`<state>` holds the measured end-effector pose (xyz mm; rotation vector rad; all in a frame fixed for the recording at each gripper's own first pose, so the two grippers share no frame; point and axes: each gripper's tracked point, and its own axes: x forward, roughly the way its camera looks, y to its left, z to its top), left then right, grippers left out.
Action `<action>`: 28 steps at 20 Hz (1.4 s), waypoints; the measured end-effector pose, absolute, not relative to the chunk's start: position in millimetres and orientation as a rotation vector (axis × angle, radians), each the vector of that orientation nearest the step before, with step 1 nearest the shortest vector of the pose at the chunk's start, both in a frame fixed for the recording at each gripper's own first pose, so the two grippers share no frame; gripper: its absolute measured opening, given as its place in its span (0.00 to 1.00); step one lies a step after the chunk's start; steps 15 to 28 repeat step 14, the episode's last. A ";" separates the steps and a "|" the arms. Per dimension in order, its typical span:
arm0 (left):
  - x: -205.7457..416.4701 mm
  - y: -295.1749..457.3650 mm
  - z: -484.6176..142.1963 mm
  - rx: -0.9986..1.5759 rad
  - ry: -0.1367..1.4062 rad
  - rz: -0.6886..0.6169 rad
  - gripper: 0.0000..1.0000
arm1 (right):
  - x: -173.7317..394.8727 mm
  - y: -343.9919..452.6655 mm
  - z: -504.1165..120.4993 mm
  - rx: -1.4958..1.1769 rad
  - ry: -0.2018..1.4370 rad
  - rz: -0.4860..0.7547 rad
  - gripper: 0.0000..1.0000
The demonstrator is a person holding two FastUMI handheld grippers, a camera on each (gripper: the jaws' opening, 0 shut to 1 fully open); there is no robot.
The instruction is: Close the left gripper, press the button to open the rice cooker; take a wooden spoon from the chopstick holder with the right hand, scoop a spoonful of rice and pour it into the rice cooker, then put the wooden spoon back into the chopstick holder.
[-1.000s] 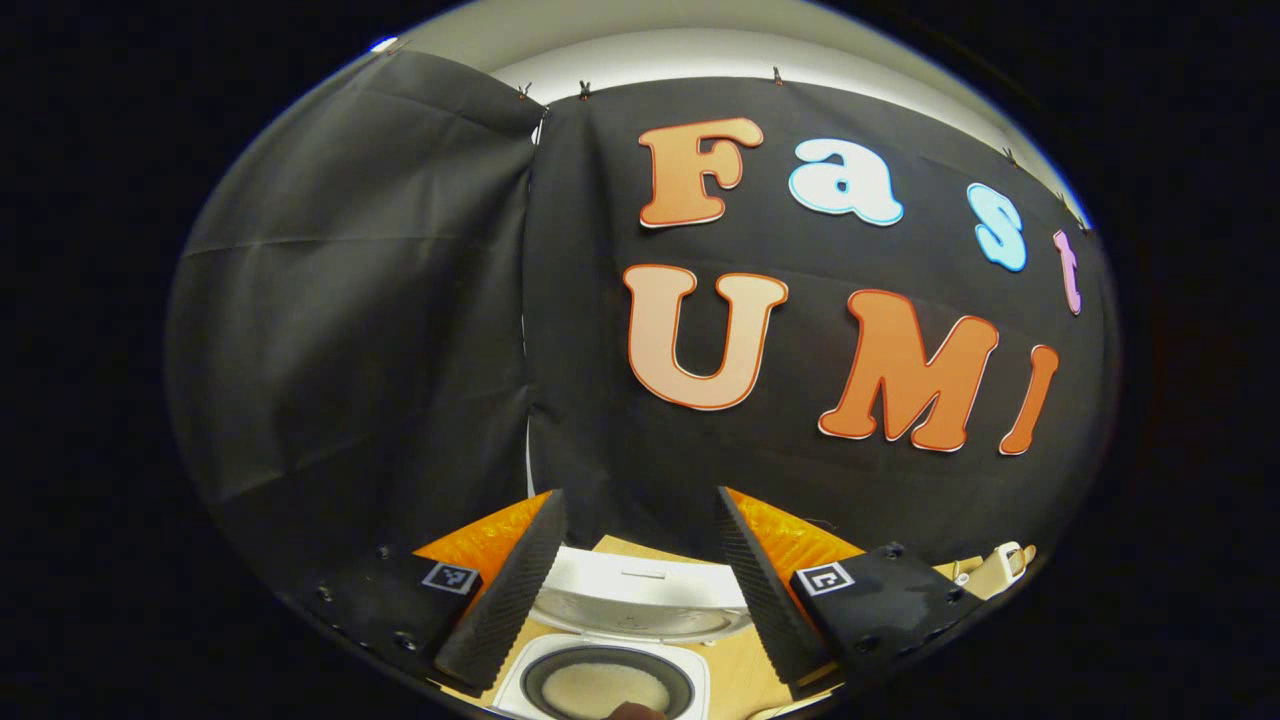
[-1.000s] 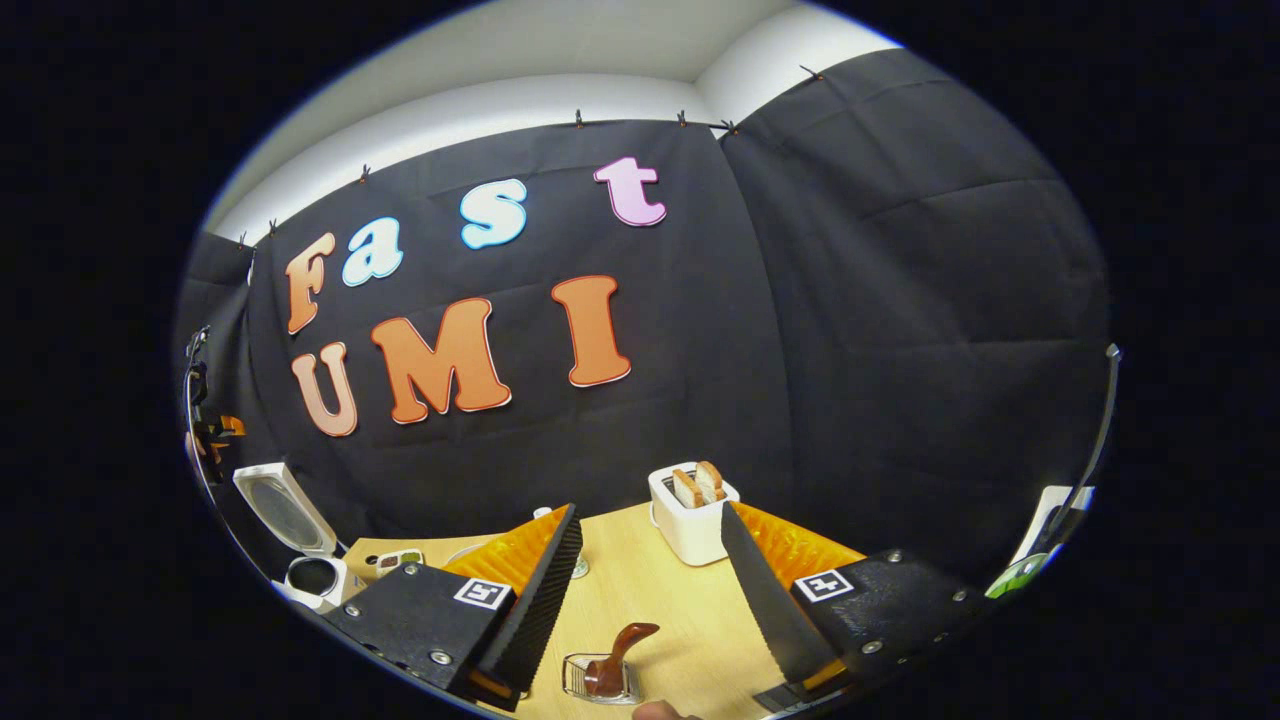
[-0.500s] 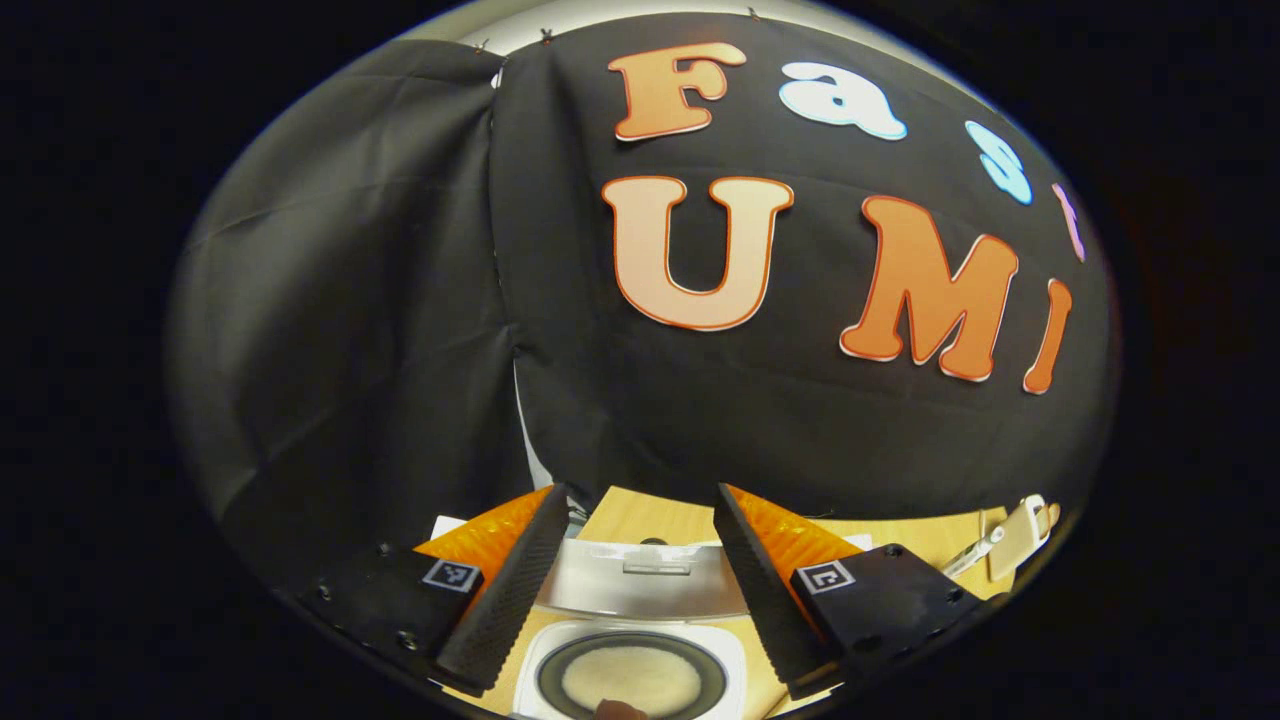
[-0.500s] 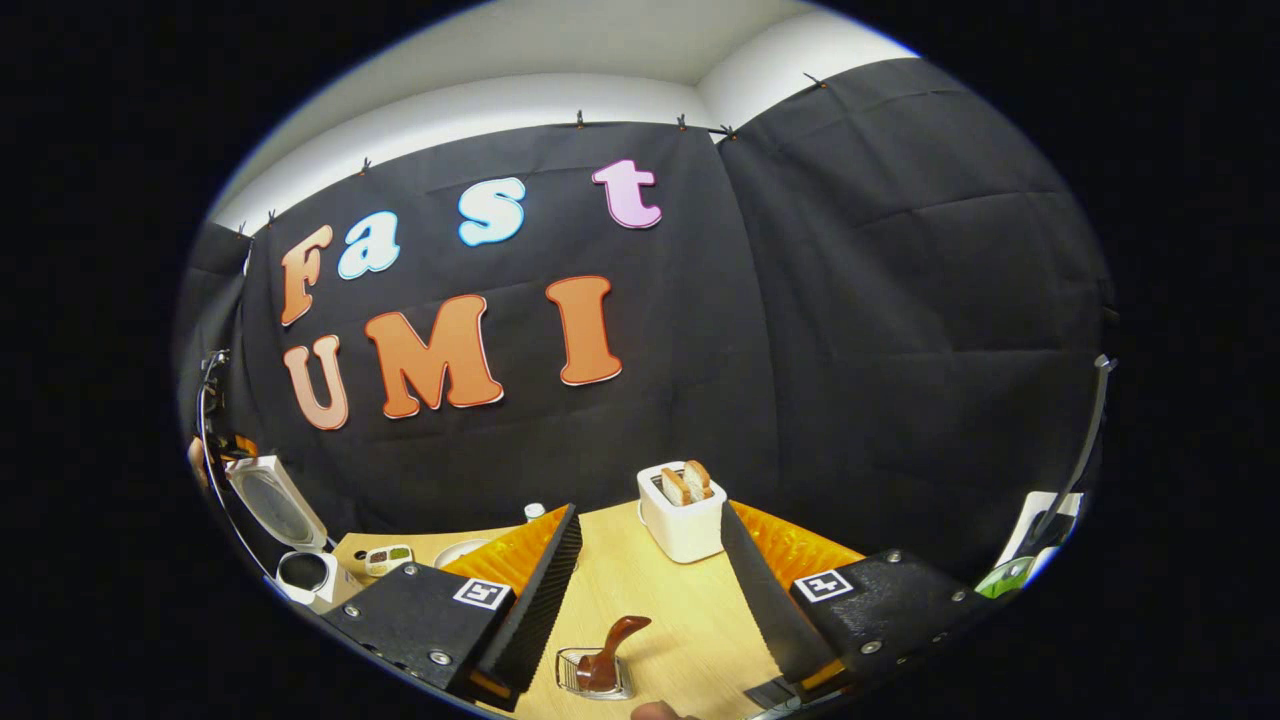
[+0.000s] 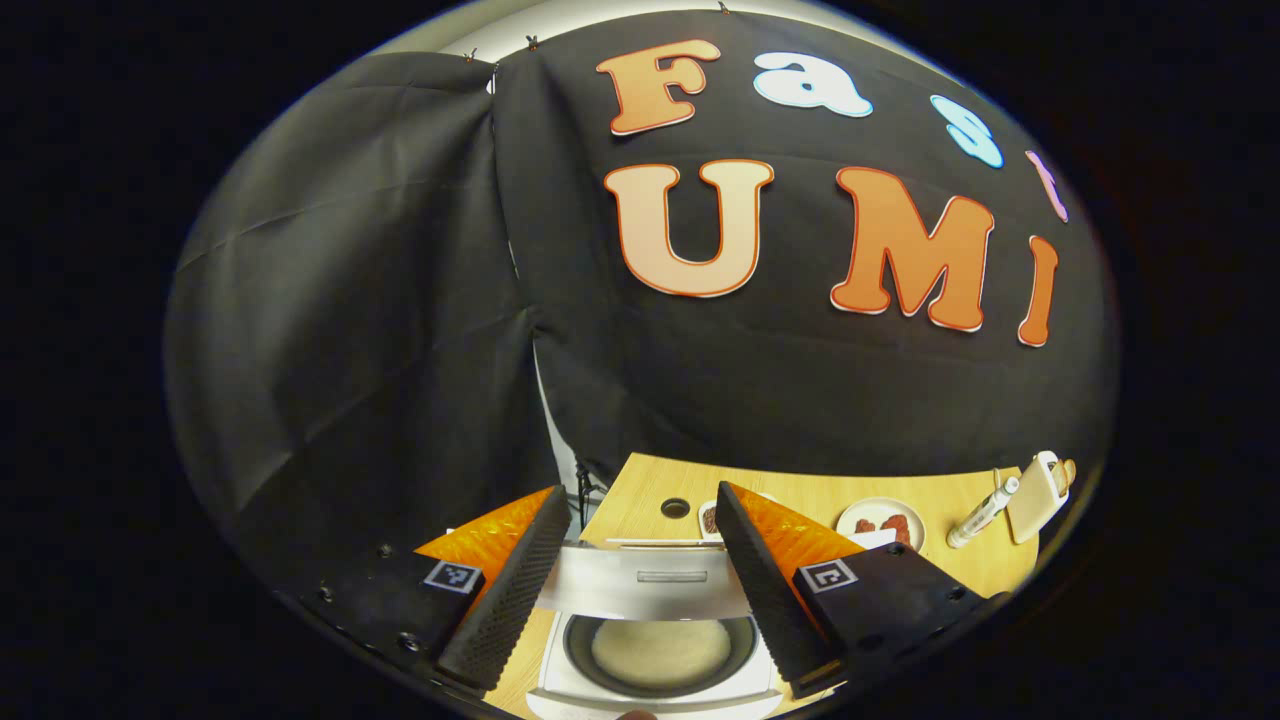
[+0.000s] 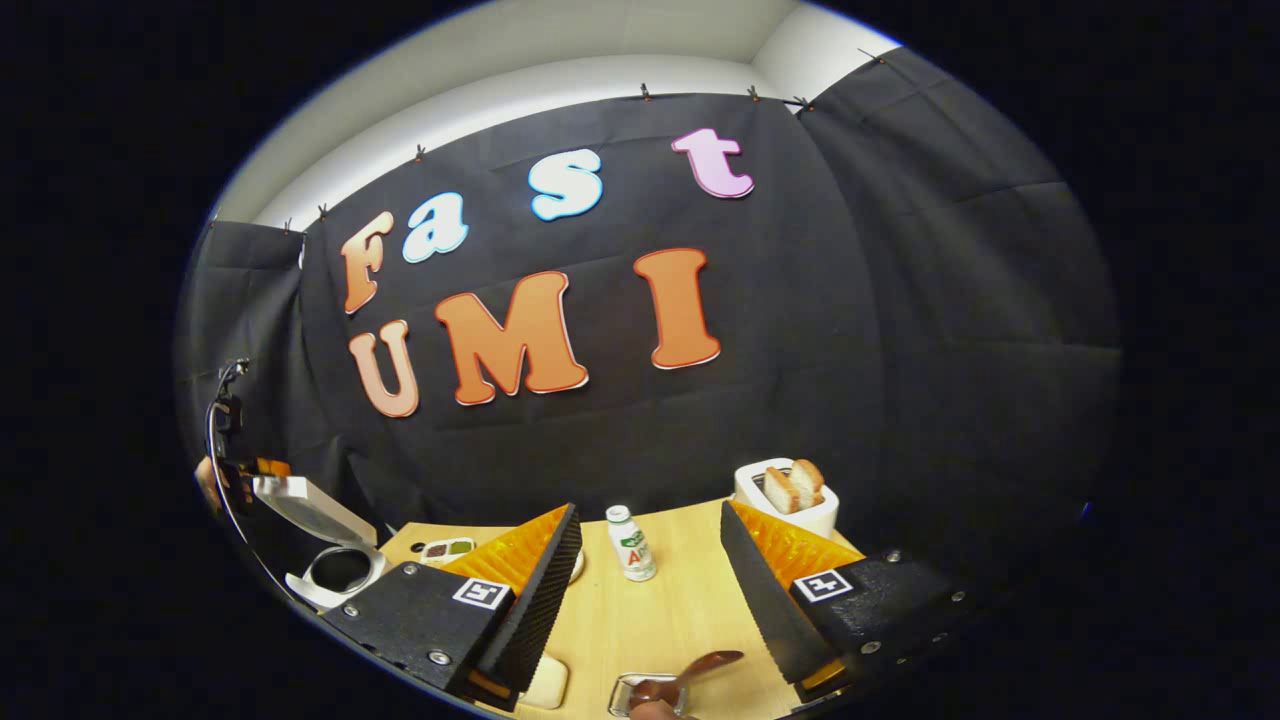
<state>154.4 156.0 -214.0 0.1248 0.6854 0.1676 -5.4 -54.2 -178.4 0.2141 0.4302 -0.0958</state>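
The right tool (image 6: 648, 610) hangs with fingers apart over the wooden spoon (image 6: 690, 675) in its chopstick holder (image 6: 640, 692) on the tabletop (image 6: 660, 620). The left tool (image 5: 633, 585), also spread, hovers above the open rice cooker (image 5: 655, 650). Next, I judge: lower and pinch the handle.

no readable text on any object

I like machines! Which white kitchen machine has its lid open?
The rice cooker, its lid tilted up over the pot. The toaster has no lid, just bread poking out.
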 end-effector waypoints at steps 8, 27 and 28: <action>39.4 149.2 -310.5 0.087 0.888 0.208 1.00 | 28.7 -12.1 -198.3 0.220 0.447 0.073 0.88; 3.2 151.4 -356.9 0.030 1.001 0.220 1.00 | 25.6 -3.0 -208.6 0.221 0.463 0.120 0.97; 3.2 151.4 -356.9 0.030 1.001 0.220 1.00 | 25.6 -3.0 -208.6 0.221 0.463 0.120 0.97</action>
